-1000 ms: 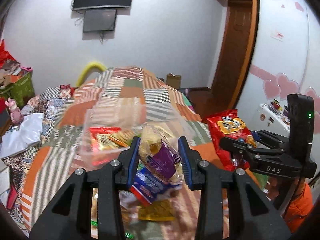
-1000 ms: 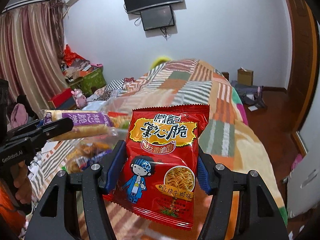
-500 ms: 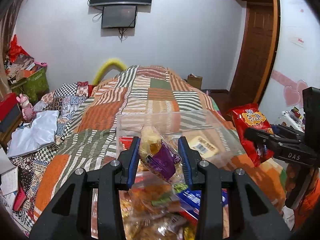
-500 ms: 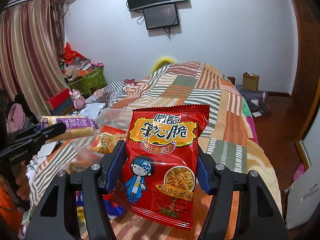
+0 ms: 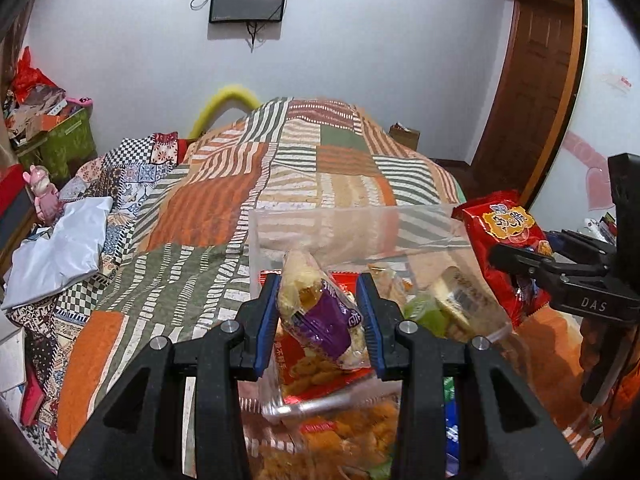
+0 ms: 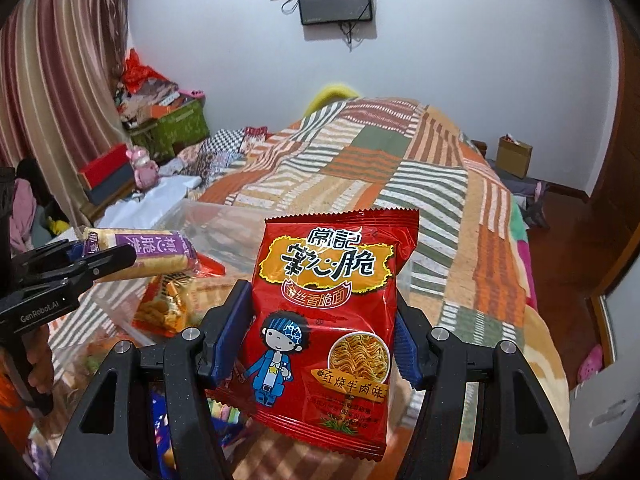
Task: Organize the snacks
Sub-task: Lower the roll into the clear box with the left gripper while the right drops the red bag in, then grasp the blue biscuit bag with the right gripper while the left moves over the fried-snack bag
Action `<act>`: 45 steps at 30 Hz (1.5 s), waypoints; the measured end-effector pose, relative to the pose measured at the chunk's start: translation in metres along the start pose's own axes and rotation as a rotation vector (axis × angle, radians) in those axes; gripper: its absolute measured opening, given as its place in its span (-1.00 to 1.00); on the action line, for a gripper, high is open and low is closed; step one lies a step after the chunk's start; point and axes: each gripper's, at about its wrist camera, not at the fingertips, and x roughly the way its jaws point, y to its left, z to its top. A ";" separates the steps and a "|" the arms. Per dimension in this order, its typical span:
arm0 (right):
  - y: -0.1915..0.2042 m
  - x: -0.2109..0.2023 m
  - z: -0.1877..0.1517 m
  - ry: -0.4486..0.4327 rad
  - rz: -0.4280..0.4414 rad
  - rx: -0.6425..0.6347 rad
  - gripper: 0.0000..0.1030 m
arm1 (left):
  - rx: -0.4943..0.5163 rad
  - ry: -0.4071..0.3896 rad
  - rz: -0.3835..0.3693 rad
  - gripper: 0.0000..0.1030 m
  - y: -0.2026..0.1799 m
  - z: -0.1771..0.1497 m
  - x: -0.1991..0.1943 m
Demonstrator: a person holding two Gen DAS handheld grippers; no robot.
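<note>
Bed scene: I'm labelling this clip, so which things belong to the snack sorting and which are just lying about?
Job:
- purple snack in left gripper
- red noodle pack in right gripper
- clear bin with snacks inside

Lying about:
- quilt
- pink toy
- green box
- wall screen
</note>
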 end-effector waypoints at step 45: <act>0.055 -0.053 -0.025 -0.022 0.046 -0.129 0.45 | 0.020 0.010 0.002 0.21 -0.008 -0.023 -0.075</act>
